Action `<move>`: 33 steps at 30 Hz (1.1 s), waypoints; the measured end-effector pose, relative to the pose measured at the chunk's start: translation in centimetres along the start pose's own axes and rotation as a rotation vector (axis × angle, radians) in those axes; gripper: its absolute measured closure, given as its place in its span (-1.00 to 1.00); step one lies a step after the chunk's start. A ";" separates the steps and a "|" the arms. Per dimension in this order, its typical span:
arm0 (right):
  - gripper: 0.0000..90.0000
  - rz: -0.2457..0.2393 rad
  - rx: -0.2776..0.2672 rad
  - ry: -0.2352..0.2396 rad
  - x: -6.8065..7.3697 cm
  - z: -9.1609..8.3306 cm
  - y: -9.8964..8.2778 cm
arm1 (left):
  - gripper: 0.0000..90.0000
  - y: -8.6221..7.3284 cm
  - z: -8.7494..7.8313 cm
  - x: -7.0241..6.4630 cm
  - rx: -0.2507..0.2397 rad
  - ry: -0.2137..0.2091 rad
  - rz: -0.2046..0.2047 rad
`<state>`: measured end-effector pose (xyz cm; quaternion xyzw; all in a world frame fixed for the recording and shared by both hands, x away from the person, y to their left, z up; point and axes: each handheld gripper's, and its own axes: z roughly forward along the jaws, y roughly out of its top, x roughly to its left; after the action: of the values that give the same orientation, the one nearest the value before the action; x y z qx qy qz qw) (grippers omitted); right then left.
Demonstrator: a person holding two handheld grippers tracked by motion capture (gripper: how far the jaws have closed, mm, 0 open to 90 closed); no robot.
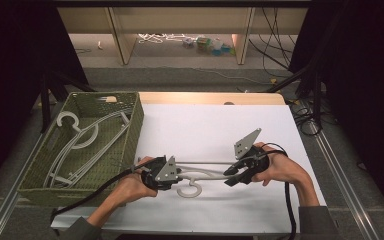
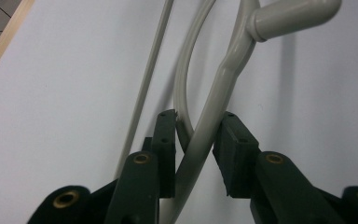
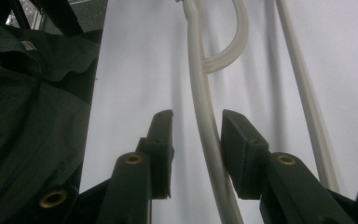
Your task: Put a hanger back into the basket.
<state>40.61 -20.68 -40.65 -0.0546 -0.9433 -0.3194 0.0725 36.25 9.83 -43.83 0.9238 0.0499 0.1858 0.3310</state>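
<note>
While the person's forearms rest at the near edge of the white table point(image 1: 215, 125), a pale grey plastic clothes hanger point(image 1: 200, 174) lies flat between the two grippers, its hook point(image 1: 190, 190) curling toward the person. At one shoulder the left gripper point(image 1: 172, 176) has its jaws around the sloping arm of the hanger; in the left gripper view the arm crosses slantwise between the pads point(image 2: 165, 149) and seems to touch both, though I cannot be sure it is truly squeezed. At the other shoulder the right gripper point(image 1: 228, 177) straddles its arm with the jaws spread, a clear gap showing beside the left pad point(image 3: 161, 149) in the right gripper view, so that side looks let go. To my eye the hanger should be light and fairly stiff, with a little spring in its thin arms and a smooth, rounded surface that could slide or roll in rubber pads. Taking it by the two shoulders, well apart, looks like the sound choice; the thin lower bar point(image 1: 205, 162) would bend more. Off to the left, the green woven basket point(image 1: 135, 130) already has similar hangers point(image 1: 80, 145) lying in it.
</note>
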 end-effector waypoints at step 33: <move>-0.43 0.115 -0.300 -0.434 2.5 -4.7 0.9 | 0.77 -0.3 -2.3 4.7 -0.124 0.064 -0.324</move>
<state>38.80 -22.75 -36.00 -0.1852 -0.8743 -0.4317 -0.1224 39.71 12.45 -40.92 0.8751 0.1968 0.1621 0.4113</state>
